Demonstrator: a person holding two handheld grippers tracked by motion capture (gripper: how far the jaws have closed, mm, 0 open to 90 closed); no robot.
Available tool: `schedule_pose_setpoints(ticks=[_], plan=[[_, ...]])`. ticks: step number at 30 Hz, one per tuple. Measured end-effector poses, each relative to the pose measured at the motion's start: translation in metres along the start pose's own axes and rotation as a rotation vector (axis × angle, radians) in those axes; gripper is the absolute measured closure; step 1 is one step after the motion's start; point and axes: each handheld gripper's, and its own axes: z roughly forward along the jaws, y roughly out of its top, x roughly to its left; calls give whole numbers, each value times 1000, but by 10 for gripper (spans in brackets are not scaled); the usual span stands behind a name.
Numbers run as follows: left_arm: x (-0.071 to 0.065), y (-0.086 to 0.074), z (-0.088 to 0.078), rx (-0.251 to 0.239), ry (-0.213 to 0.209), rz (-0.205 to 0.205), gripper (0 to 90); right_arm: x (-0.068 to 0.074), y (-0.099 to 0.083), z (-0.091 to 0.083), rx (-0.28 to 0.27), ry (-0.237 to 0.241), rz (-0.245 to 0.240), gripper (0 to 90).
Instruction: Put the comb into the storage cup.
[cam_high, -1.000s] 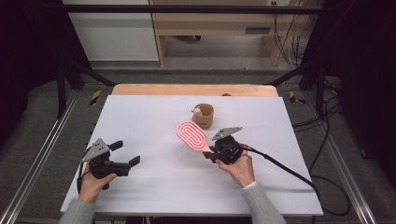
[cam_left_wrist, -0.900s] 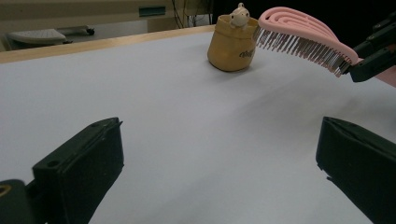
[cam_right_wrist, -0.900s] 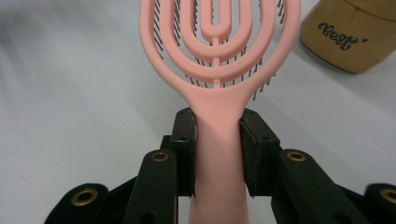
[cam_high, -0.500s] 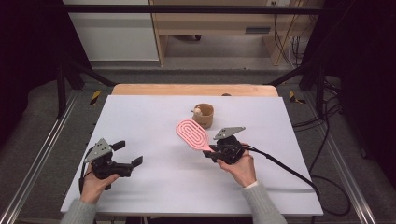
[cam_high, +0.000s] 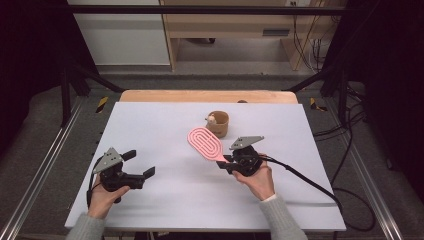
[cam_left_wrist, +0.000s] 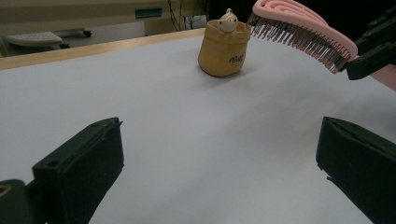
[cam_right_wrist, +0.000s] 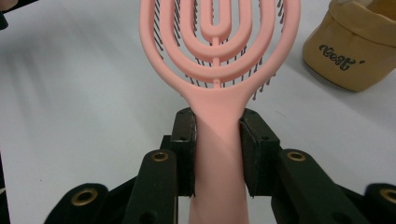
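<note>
Your left gripper (cam_high: 140, 175) has slid a little toward 5 o'clock across the tabletop (cam_high: 165, 130), ending slightly nearer the middle and the near edge than a second ago, its jaws spread wide as it went.

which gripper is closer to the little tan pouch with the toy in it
Right. The right gripper holds the pink brush just in front of the tan pouch, to its right. The left gripper, open, sits far off at the table's near left.
</note>
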Motion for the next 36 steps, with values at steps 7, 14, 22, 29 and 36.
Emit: schedule_pose_setpoints(ticks=[7,14,22,29,36], plan=[[-4,5,1,4,3,-4,6,1,0,-1,-11,3,-3,695],[-9,10,2,16,-5,-3,6,1,1,-3,-21,9,-5,695],[-16,16,5,17,-12,-17,6,2,1,-5,-28,11,-13,695],[-21,21,8,14,-26,-27,6,3,1,-6,-33,13,-17,695],[-27,29,12,7,-43,-30,6,4,0,-6,-43,17,-23,695]])
